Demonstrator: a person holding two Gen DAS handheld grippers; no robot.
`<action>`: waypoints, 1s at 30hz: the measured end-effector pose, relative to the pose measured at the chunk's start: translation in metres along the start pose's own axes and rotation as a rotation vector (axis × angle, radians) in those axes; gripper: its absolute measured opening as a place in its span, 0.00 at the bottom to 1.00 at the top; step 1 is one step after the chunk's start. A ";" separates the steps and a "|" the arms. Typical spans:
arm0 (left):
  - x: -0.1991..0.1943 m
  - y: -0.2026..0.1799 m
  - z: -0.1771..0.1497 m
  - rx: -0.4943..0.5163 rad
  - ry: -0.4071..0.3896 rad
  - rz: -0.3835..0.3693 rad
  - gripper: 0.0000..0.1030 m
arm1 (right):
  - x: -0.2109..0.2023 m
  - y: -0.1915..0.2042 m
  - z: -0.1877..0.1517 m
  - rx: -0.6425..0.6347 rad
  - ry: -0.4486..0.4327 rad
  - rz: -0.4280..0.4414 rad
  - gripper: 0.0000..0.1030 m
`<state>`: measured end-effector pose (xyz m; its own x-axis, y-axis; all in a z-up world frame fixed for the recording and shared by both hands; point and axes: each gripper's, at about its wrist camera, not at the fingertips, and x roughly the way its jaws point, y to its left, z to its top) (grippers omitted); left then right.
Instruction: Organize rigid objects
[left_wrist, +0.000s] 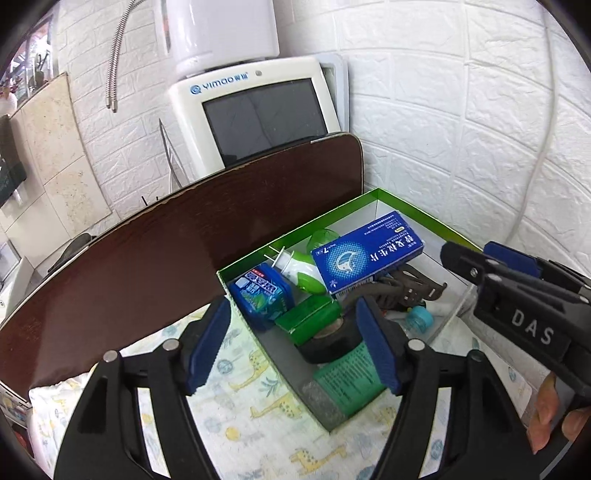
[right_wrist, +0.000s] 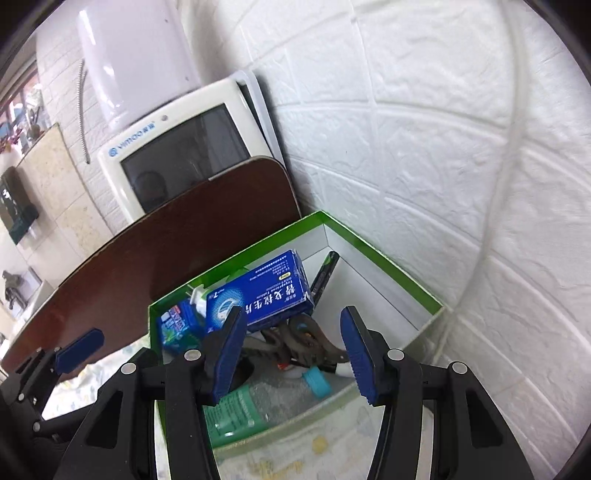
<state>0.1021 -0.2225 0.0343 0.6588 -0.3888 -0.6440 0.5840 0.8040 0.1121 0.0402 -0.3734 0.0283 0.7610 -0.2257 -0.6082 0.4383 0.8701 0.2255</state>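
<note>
A green-rimmed box (left_wrist: 258, 254) (right_wrist: 236, 262) with white inner walls holds a blue medicine carton (left_wrist: 369, 254) (right_wrist: 266, 299), a blue gum tub (left_wrist: 262, 295), a green-and-white bottle (left_wrist: 301, 271), a small green box (left_wrist: 308, 317), a black tape roll (left_wrist: 332, 343), a dark hair claw (left_wrist: 410, 288) (right_wrist: 306, 339), a teal cap (right_wrist: 317, 382) and a green packet (left_wrist: 347, 380). My left gripper (left_wrist: 295, 332) hovers open over the box's near-left corner, holding nothing. My right gripper (right_wrist: 293, 332) stands open above the box's near side, also without anything in it.
A dark brown board (left_wrist: 147, 266) leans behind the box, in front of a white screened appliance (left_wrist: 258, 110). A white brick wall (right_wrist: 406, 166) closes the right side. Giraffe-print cloth (left_wrist: 251, 406) covers the surface. A person's fingers (left_wrist: 550, 417) hold the right gripper's handle.
</note>
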 end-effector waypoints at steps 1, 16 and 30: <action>-0.006 -0.001 -0.005 -0.002 -0.004 0.000 0.69 | -0.005 0.001 -0.003 -0.013 -0.007 -0.002 0.53; -0.070 -0.008 -0.068 -0.065 -0.013 0.006 0.76 | -0.084 0.010 -0.076 -0.229 -0.027 0.013 0.73; -0.096 -0.012 -0.089 -0.066 -0.015 0.017 0.80 | -0.111 0.003 -0.091 -0.223 -0.027 -0.012 0.82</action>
<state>-0.0106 -0.1553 0.0278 0.6757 -0.3816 -0.6307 0.5406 0.8382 0.0720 -0.0864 -0.3059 0.0267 0.7704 -0.2459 -0.5883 0.3334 0.9418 0.0430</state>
